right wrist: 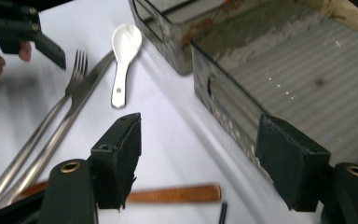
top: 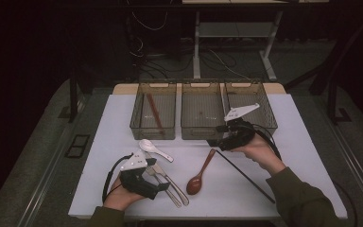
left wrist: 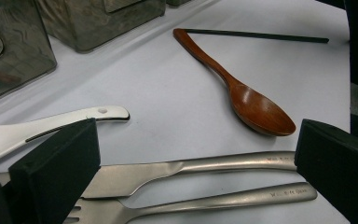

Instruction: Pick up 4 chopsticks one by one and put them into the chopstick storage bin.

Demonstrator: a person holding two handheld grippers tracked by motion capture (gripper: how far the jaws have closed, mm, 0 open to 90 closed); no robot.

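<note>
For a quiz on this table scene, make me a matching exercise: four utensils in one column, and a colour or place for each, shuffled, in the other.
Things:
1. ceramic spoon
2. wooden spoon
3. black chopstick
4. fork

Descriptions:
A. reddish brown, bowl end toward the person
B. thin dark stick, slanting across the table's right half
C. white, lying just in front of the left bin
D. silver metal, lying beside a knife by the left gripper

Pairs: 1-C, 2-A, 3-B, 4-D
</note>
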